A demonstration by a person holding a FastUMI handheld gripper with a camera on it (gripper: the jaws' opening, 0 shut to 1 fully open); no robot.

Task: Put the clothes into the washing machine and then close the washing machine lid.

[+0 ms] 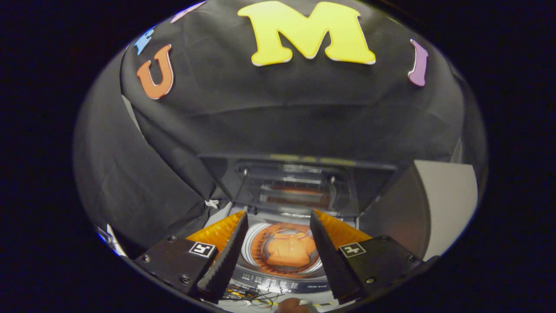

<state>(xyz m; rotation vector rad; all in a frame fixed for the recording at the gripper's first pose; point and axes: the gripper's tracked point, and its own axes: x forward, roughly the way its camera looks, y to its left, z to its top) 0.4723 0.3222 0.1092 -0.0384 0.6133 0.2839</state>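
I look down on a top-loading washing machine [278, 278] from above. An orange garment [290, 248] lies crumpled inside its round drum, seen between my two fingers. My gripper [278, 217] hangs open above the drum with nothing between its fingers. The machine's lid [295, 187] stands raised at the back, beyond my fingertips; its glass pane mirrors the orange cloth. The control panel runs along the machine's near edge, below the drum.
A pale grey panel [443, 204] stands to the right of the machine. Black cloth hangs behind and to the left of it. Loose cables [247, 295] lie on the near side, and a small brown object [293, 305] sits just below the control panel.
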